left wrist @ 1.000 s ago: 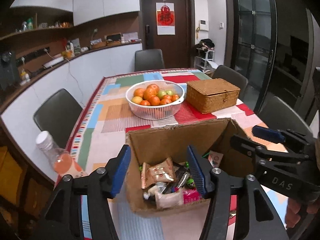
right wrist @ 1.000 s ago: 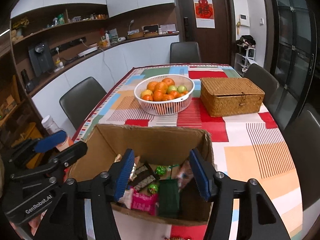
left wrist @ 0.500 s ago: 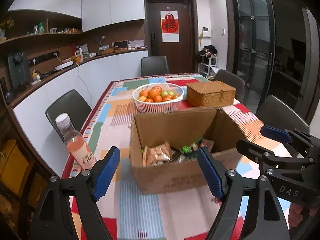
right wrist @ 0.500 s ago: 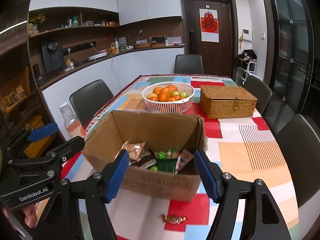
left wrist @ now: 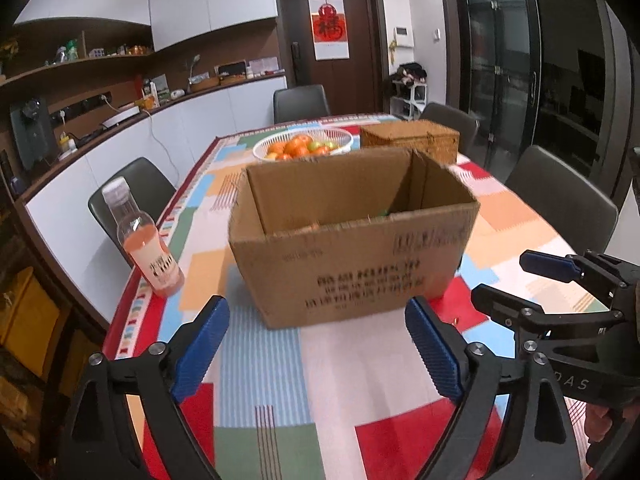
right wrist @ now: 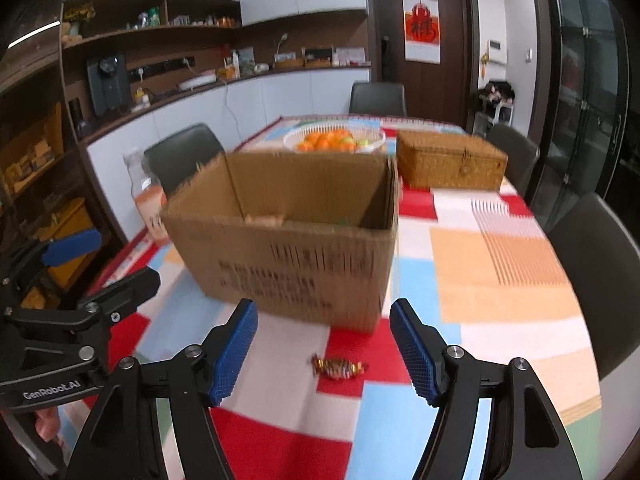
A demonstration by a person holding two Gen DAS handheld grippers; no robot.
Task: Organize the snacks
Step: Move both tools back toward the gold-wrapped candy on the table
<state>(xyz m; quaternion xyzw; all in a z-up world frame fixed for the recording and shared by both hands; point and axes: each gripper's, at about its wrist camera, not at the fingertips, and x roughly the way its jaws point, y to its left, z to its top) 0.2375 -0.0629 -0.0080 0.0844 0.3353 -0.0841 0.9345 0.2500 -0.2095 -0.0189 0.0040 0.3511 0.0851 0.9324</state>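
Candy (right wrist: 339, 367) loose before box (right wrist: 288, 248)

My two cameras ride on the grippers I hold, and each looks forward and down along its own blue fingers. The left gripper (left wrist: 316, 344) camera sits close to the tabletop (left wrist: 260, 364), with the cardboard box (left wrist: 360, 264) just past its fingertips. The right gripper (right wrist: 322, 350) camera is just as close and faces the same way. Both views share the box, the fruit basket (right wrist: 334, 140), the wicker box (right wrist: 452, 164) and the door beyond. Each camera also sees the other gripper at its side.
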